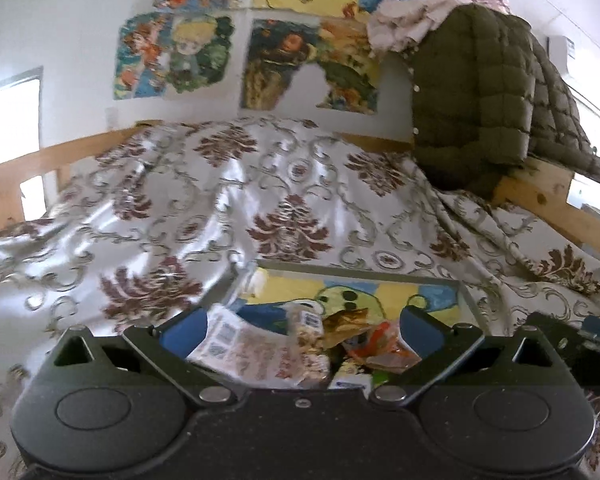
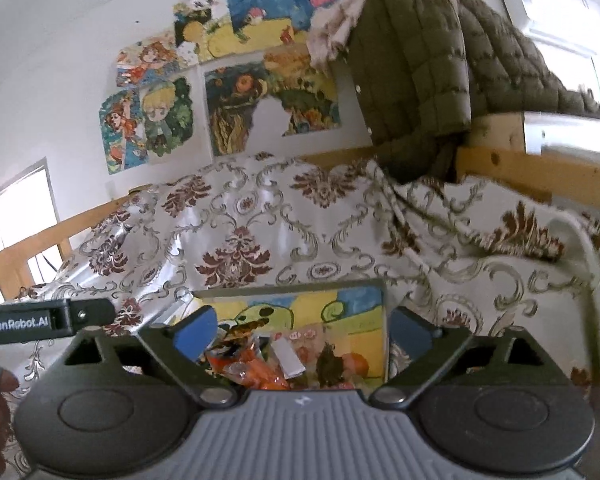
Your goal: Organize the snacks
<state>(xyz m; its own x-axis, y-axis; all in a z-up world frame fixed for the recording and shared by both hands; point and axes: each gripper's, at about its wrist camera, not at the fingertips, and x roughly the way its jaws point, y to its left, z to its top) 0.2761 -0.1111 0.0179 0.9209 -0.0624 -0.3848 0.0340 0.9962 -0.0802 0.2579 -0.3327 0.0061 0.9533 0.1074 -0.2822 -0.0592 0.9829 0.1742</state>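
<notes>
A bed fills both views, covered by a glossy white spread (image 1: 204, 200) with maroon damask motifs and grey scrolls, rumpled into soft folds. A pale wooden frame (image 1: 16, 172) edges it at the left and rises into a post at the right, where an olive quilted jacket (image 1: 480, 92) hangs with a floral cloth (image 1: 404, 20) bunched above it. The white wall behind carries several colourful cartoon posters (image 1: 180, 60), one with a torn-out patch. Bright window light shows at the far left.

On the spread lies a flat tray (image 2: 292, 286) with a yellow, blue and green picture on its floor. The snacks (image 1: 300, 344) lie heaped in its near end: a white printed packet, orange wrappers, a small bag of nuts.

The left gripper (image 1: 296, 328) and right gripper (image 2: 296, 332) both hang just over the heap, jaws wide and empty, blue pads clear of the packets.
</notes>
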